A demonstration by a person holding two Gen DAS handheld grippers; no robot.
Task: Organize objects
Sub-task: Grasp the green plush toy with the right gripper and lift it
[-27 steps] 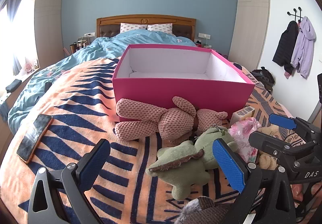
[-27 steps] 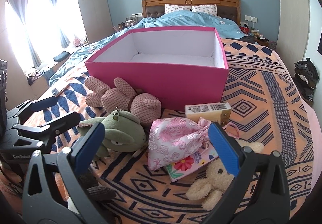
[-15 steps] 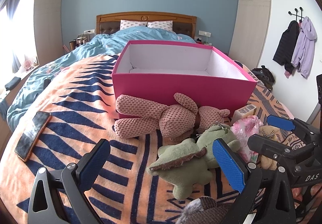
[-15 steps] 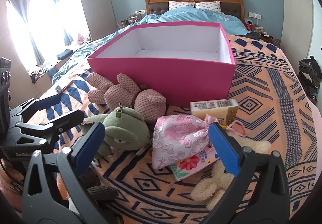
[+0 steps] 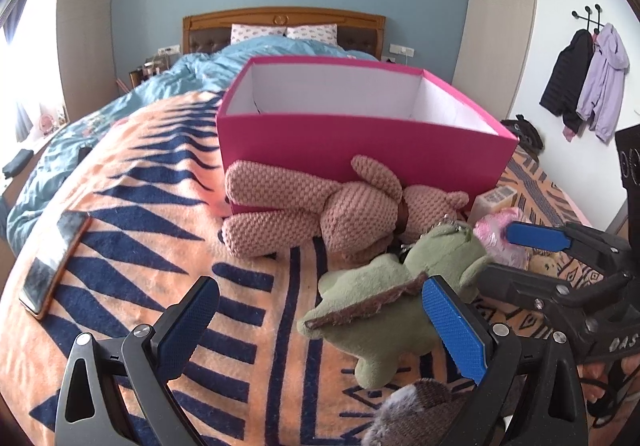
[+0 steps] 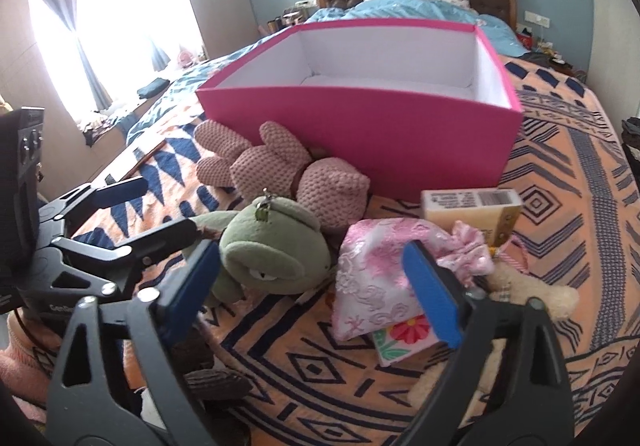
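Note:
An open pink box (image 5: 360, 149) with a white inside stands on the patterned bedspread. Against its front wall lies a pink knitted bunny (image 5: 320, 205). A green plush toy (image 5: 384, 302) lies in front of the bunny. My left gripper (image 5: 320, 298) is open, low over the bedspread, its right finger over the green toy. My right gripper (image 6: 312, 258) is open, with the green plush toy (image 6: 272, 246) at its left finger and a pink brocade pouch (image 6: 380, 266) at its right one. Neither holds anything. A small carton (image 6: 468, 205) lies behind the pouch.
A phone (image 5: 52, 262) lies on the bedspread at the left. A cream teddy (image 6: 552, 294) and a flowered card (image 6: 400, 338) lie by the pouch. A brown plush (image 5: 412, 406) sits under the grippers. Coats (image 5: 592, 81) hang on the right wall.
Both grippers have moved forward, so the box and the toys look larger. The right gripper's jaws stand a little narrower than before. No toy has moved.

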